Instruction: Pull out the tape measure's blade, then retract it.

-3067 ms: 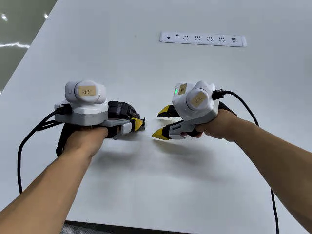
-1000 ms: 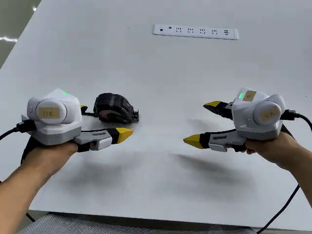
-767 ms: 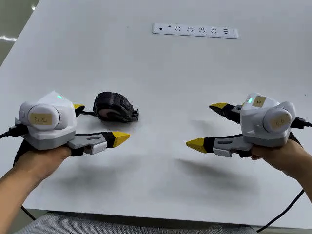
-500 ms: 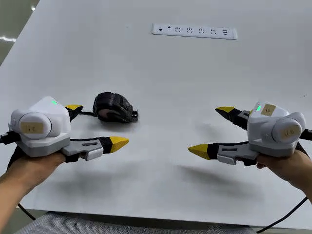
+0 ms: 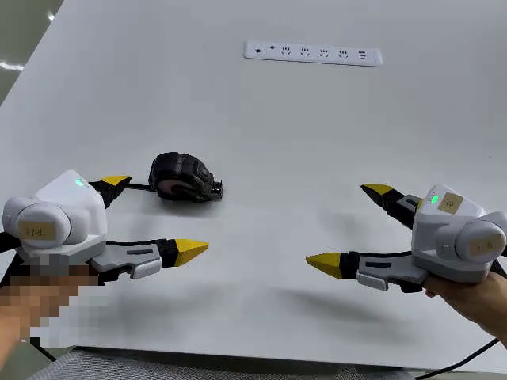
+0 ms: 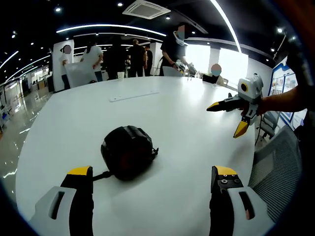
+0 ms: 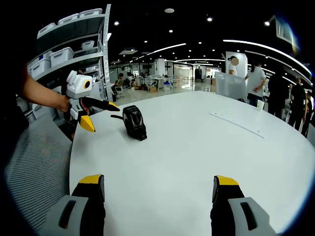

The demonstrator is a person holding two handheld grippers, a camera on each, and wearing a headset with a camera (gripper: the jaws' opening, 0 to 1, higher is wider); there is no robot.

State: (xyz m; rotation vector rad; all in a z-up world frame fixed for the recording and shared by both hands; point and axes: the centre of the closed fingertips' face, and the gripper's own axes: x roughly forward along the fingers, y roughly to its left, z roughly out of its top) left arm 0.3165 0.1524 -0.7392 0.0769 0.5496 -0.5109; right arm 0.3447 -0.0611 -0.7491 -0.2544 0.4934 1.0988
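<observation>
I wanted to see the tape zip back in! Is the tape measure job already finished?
It looks finished, or nearly.

Done: the tape measure lies on the table with no blade sticking out, so it seems retracted.

In hand: nothing. The left gripper and right gripper both have open jaws and are apart from it.

Left: probably nothing, though these pictures cannot prove the blade was pulled out.

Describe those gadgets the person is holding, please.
The left gripper and right gripper match: rounded white housings, black tongs with yellow tips, a green light, small handwritten paper labels, and a black cable trailing from the right one.
</observation>
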